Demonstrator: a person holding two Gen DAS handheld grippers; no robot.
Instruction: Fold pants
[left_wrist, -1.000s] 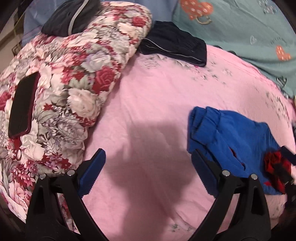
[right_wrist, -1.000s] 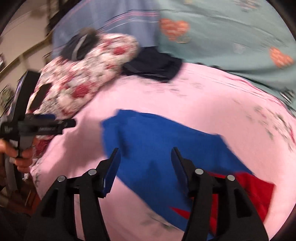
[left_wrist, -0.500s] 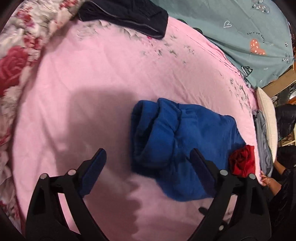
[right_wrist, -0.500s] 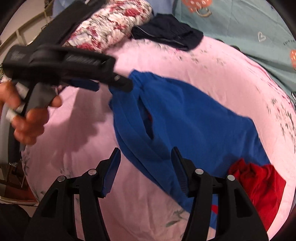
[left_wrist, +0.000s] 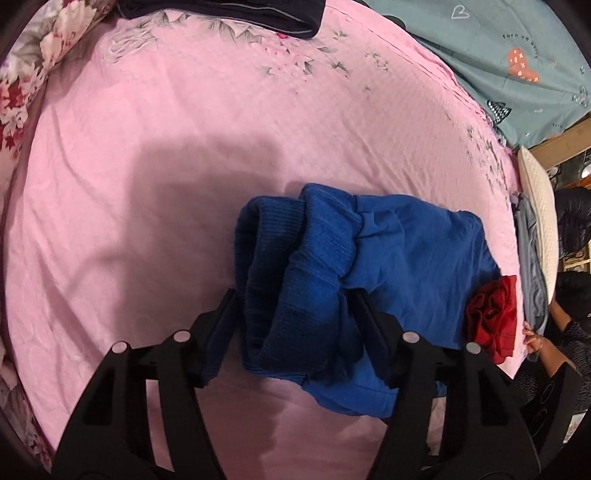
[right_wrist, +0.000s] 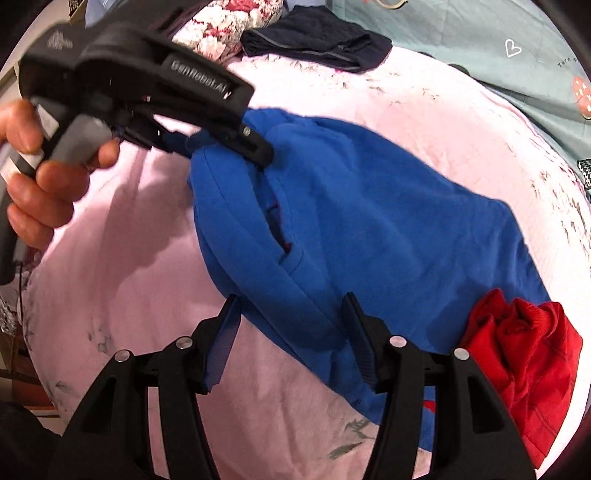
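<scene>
Blue pants (left_wrist: 388, 258) with a red lining or cuff (left_wrist: 495, 317) lie crumpled on the pink bed sheet (left_wrist: 166, 129). My left gripper (left_wrist: 295, 321) is open, its jaws on either side of the bunched ribbed waistband. In the right wrist view the left gripper (right_wrist: 221, 144) reaches into the far end of the pants (right_wrist: 369, 206). My right gripper (right_wrist: 291, 332) is open, its jaws straddling the near folded edge of the pants. The red part (right_wrist: 524, 350) lies at the right.
A dark navy garment (left_wrist: 229, 14) lies at the far edge of the sheet. A floral quilt (left_wrist: 22, 74) is piled at the left. A teal blanket (left_wrist: 517, 55) covers the far right. A white pillow (left_wrist: 539, 206) and grey cloth (left_wrist: 532, 266) lie at the bed's right edge.
My left gripper has come down onto the waistband of the pants, with its jaws narrower than before. My right gripper has moved closer to the near edge of the pants.
</scene>
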